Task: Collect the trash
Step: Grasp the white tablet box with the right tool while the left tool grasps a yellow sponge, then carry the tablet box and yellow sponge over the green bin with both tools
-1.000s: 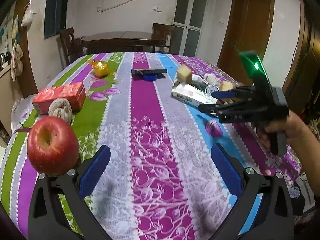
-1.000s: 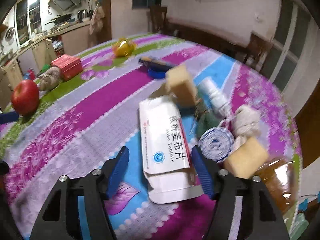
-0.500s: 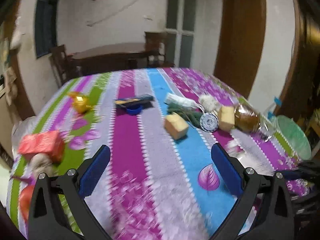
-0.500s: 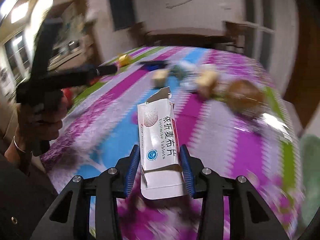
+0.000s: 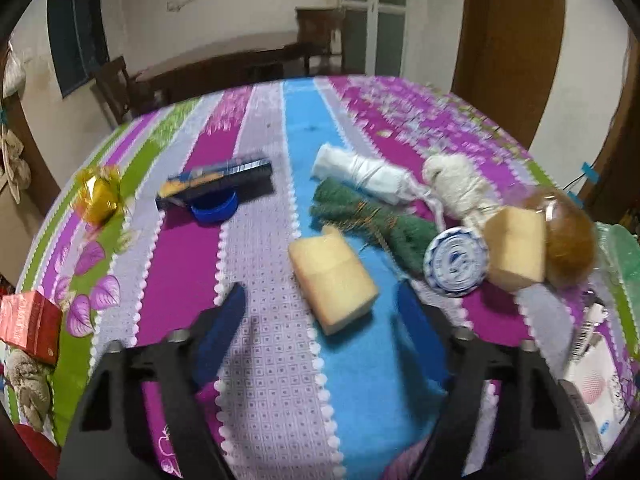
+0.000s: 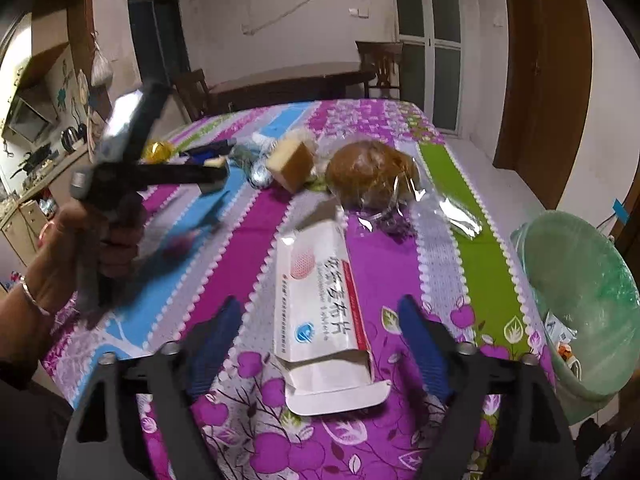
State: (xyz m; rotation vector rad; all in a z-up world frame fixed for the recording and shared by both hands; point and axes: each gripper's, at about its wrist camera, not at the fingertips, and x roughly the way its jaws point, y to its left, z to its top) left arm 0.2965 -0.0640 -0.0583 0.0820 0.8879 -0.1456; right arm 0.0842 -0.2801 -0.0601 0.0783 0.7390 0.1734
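Only one thing near my claws bore print: the white tablet box [image 6: 320, 300] on the tablecloth carried a line of large Chinese characters, too smeared to read, smaller Latin lettering beneath them, also unreadable, and a round blue logo.

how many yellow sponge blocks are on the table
2: one sponge block lies just ahead of the left gripper, the other sponge block stands against the wrapped bread.

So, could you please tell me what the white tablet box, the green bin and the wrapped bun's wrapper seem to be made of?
Tablet box: thin matte cardboard, with creased open flaps. Bin: probably translucent green plastic, smooth and glossy. Bun wrapper: clear plastic film, crinkled with bright glints.
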